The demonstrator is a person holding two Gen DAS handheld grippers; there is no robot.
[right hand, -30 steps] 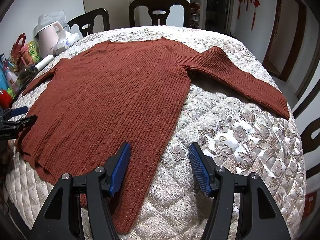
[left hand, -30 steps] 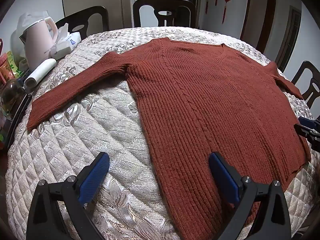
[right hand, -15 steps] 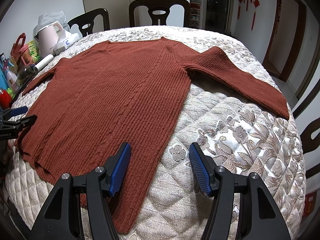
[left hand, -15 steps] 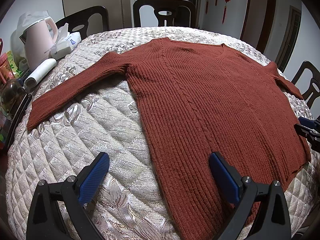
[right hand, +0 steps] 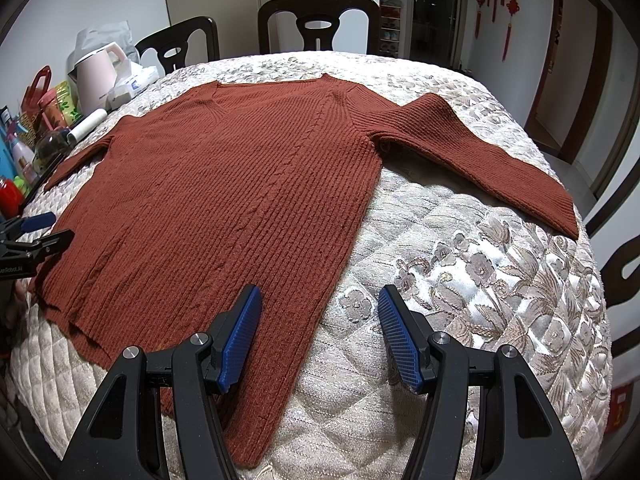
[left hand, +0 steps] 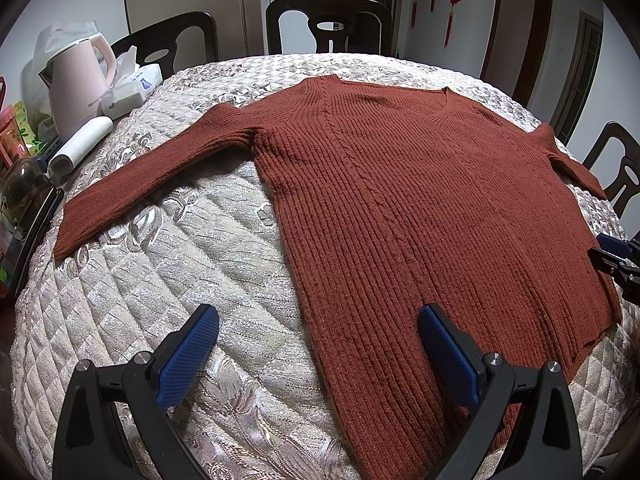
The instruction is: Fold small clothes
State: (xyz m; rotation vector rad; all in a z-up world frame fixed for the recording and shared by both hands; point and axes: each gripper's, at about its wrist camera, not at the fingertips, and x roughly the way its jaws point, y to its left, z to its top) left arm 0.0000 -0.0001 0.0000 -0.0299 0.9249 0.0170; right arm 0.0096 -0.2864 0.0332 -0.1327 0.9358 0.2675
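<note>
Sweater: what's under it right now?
The sweater lies flat on the quilted table cover, which shows all around it. Whether anything sits beneath the knit is hidden; no bulges show.

The rust-red ribbed knit sweater (left hand: 420, 216) has its near hem hidden behind the left gripper's black frame. Its far sleeve (left hand: 576, 164) drops out of sight over the table edge. Print on the pale pink electric kettle (left hand: 76, 84) is too small to read.
</note>
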